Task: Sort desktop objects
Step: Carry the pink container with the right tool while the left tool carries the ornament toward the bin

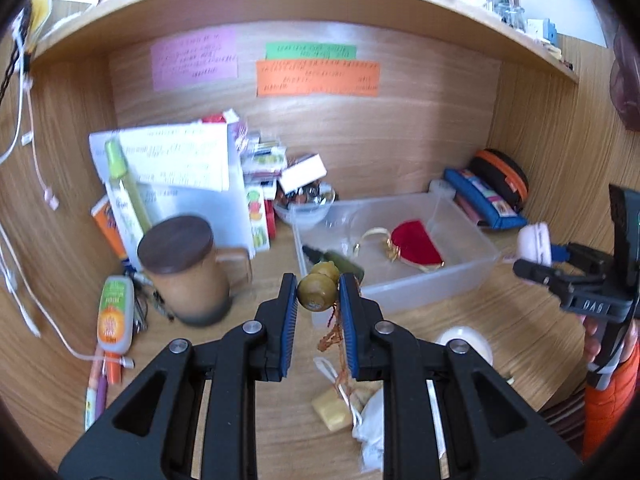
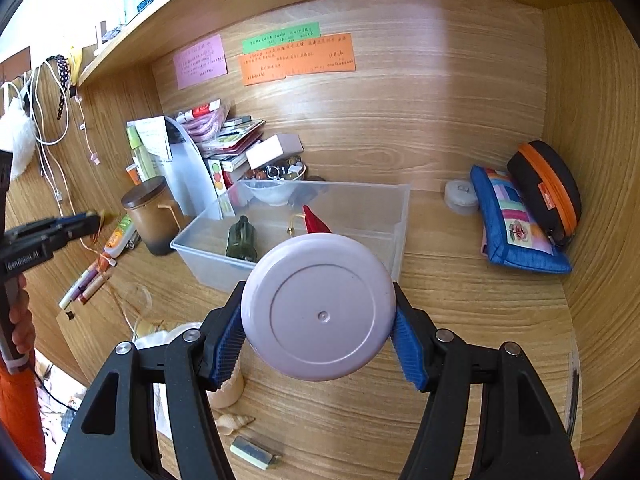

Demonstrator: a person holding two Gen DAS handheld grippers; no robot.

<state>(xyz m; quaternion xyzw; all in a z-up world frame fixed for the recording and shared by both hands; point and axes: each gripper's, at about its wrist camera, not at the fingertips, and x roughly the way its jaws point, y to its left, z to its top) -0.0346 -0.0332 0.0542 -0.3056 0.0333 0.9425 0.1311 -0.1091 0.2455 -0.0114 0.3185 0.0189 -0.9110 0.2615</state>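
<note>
Black left claw (image 1: 318, 298) tilts downward, gripping olive gourd charm (image 1: 317, 291).

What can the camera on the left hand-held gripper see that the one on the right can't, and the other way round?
Only the left view shows the gourd-shaped charm clamped in the left hand-held gripper and a tape roll. Only the right view shows a seashell and the flat face of the lilac round case in the right hand-held gripper. Both show the clear plastic bin, lidded mug and blue pouch.
</note>
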